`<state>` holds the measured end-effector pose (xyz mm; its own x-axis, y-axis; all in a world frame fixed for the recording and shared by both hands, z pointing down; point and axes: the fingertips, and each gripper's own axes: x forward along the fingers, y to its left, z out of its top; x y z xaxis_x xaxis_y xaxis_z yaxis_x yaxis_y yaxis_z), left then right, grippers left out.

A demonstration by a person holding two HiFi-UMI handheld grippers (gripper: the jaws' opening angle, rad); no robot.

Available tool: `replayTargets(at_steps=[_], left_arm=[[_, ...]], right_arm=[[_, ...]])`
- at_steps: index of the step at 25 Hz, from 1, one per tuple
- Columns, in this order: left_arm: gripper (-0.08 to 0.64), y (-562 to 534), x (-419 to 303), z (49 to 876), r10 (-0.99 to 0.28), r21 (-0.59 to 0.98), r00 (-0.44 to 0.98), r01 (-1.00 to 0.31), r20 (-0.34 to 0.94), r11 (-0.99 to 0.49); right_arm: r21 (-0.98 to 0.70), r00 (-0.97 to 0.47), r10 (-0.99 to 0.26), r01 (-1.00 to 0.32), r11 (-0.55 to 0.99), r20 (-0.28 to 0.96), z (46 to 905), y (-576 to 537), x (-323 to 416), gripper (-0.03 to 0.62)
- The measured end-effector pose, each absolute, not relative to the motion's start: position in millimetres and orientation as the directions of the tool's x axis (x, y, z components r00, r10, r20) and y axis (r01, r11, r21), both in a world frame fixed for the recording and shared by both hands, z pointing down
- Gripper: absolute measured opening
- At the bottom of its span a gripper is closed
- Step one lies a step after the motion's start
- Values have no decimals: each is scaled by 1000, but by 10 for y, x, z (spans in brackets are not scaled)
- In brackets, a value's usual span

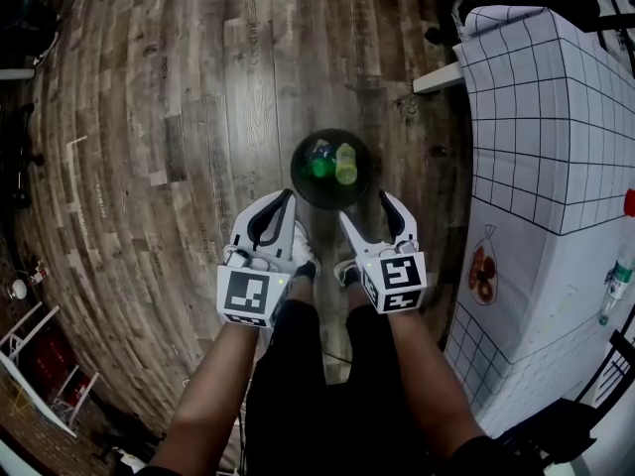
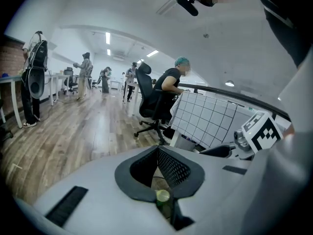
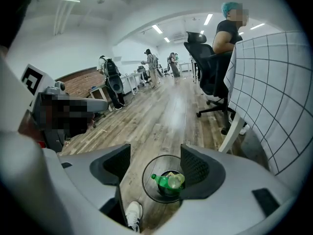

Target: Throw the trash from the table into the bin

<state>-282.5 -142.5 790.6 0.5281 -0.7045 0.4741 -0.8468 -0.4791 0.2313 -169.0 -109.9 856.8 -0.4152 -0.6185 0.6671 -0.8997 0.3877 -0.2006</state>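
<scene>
Right hand-held gripper: jaws wide, nothing between the pads. You have it tipped down over the bin.
Left hand-held gripper: jaws pressed together, nothing held. It sits just beside your right one, over the bin's near-left rim.
Bin: round and dark, on the floor, below and just ahead of both tips. In the right gripper view it shows in the gap between the jaws.
Green bottle: in the bin, lying across the bottom, cap toward the left of the right gripper view.
Pale bottle: in the bin, against the green one on its right, long axis pointing away from you.
Worktop: grid cloth, on your right, near the bin.
Packet: appears to lie on the worktop's near side, long axis running away from you. Likely the next pick.
Clear bottle: farther right on the worktop. Standing or lying, cannot tell.
Next move, my read: the remaining trash lies to your right, so your right hand is nearer and its jaws are ready. Swing it right and up to the packet.
</scene>
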Motion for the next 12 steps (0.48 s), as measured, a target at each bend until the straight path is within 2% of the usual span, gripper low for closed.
replayTargets(at_steps=[5,12], left_arm=[[23,-1417,-2720,7746,-703,220,538,-839,464,-498],[23,-1453,-2572,7081,-721,218,557,-829,412,-516]], right_arm=[[-176,-411,-632,-899,402,657,8318,-1026,-1664,325],[-148,-424,-673,-891,428,606,7484,-990,-1643,325]])
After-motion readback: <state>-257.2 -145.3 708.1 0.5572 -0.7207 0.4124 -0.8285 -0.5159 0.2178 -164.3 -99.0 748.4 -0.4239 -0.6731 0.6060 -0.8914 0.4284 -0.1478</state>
